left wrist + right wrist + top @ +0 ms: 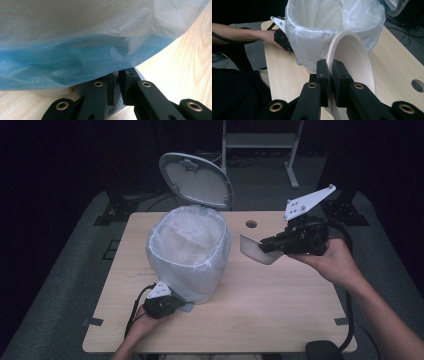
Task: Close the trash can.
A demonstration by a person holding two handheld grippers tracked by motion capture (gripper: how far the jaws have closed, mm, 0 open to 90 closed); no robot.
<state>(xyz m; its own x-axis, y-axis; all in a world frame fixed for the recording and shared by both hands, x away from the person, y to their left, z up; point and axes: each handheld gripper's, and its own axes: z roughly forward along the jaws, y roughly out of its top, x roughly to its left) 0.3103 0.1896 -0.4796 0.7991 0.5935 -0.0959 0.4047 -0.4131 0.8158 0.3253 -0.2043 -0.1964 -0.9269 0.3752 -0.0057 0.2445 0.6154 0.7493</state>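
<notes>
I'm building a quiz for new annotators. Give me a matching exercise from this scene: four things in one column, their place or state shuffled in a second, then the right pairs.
Things:
1. bin lid
2. paper plate
3. left hand-held gripper
4. plastic liner

Place or state:
A. clamped on edge in the right hand-held gripper
B. swung open, standing up behind the bin
C. draped over the bin's rim and down its sides
D. low at the foot of the bin, jaws shut on its pedal

Pairs: 1-B, 2-A, 3-D, 4-C
</notes>
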